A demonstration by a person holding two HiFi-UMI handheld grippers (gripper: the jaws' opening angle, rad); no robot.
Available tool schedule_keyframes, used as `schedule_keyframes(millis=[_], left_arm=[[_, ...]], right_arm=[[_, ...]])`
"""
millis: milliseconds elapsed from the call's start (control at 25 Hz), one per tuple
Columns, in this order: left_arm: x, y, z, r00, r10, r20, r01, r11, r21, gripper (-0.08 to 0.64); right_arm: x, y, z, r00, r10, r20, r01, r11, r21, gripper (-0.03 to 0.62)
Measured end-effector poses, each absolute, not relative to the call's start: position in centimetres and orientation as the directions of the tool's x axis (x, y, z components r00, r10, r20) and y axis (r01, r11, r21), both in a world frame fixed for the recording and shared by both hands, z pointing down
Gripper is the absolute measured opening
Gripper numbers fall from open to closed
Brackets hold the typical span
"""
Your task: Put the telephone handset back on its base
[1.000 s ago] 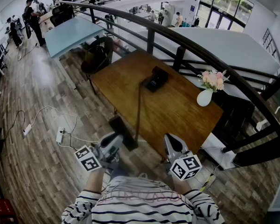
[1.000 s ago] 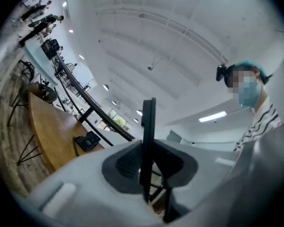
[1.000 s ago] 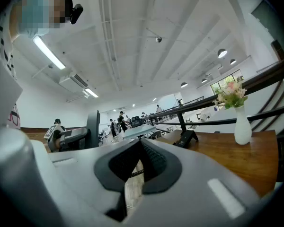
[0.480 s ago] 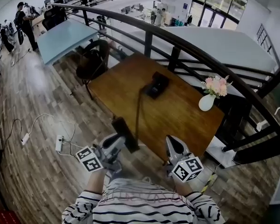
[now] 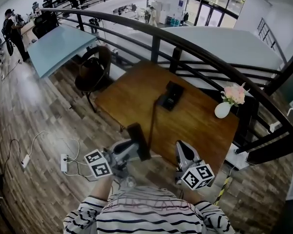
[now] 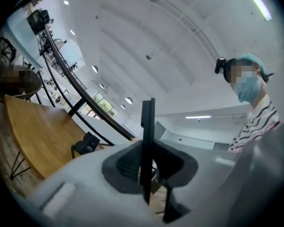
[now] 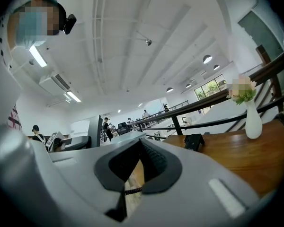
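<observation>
While a dark railing [image 5: 195, 48] is curving behind the wooden counter's [image 5: 132, 94] far edge, a chair [image 5: 90, 74] is sitting at its left corner. A white vase [image 5: 222, 109] is holding pink flowers [image 5: 236, 94] by the right corner. The telephone base [image 5: 172, 95] is lying near the far edge, its cord [image 5: 153, 118] trailing toward the near edge. Just off that edge, the left gripper [image 5: 129, 150] is clamping the black handset [image 5: 138, 141], which is standing nearly upright. Beside it, the right gripper [image 5: 183, 152] is pointing at the counter, closed on nothing.
</observation>
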State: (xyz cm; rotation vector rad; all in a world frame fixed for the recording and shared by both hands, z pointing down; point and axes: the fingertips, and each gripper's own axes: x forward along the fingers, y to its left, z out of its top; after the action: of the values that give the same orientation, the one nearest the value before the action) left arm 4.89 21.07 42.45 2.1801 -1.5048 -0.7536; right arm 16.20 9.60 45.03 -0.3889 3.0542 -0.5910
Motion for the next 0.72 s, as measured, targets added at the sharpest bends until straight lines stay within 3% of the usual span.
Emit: schedule_keyframes(millis=[320,720], left_arm=[[-1.5,23.1,42.8,0.373,-0.907,-0.196,-0.694,-0.413,0.59,0.071],[-6.1,20.2,44.2,0.393,-0.9,-0.189,-0.668,-0.421,0.613,0.071]], right_arm=[[10.8,12.2,45.5,-0.935,-0.349,0.059,-0.344,0.858,-0.38,0.002],[7.2,9.7,46.7,-0.921,-0.377,0.098,-0.384,0.838,-0.387,0.002]])
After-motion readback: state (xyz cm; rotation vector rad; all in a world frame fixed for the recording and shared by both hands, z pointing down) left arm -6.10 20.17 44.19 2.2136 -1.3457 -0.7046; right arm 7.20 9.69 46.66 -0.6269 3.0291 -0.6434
